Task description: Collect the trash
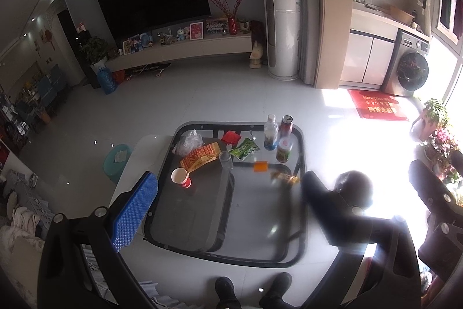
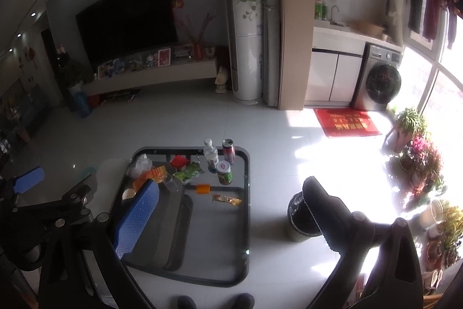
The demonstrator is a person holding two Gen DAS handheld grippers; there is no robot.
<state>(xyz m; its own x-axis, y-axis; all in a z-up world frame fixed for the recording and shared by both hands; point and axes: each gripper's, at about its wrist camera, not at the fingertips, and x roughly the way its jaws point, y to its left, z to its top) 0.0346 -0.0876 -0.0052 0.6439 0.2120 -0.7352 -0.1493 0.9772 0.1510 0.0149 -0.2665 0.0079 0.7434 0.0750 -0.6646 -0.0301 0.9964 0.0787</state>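
Hardly any writing can be read. Yellow characters are printed on the red doormat [image 2: 348, 122] before the washing machine [image 2: 379, 78], seen upside down and too small to be made out. White characters are carried on the green snack packet [image 1: 244, 149] on the glass table [image 1: 260, 222], blurred beyond reading.

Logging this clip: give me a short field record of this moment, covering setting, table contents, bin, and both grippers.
setting: living room, tiled floor, person standing at a dark glass coffee table
upright items: clear plastic water bottle, dark red drink can, green-labelled jar, red paper cup
flat litter: green snack packet, orange-yellow wrapper, brown snack bar wrapper, crumpled clear plastic bag
bin: black-lined trash can on floor right of table
left gripper: open, empty, above table
right gripper: open, empty
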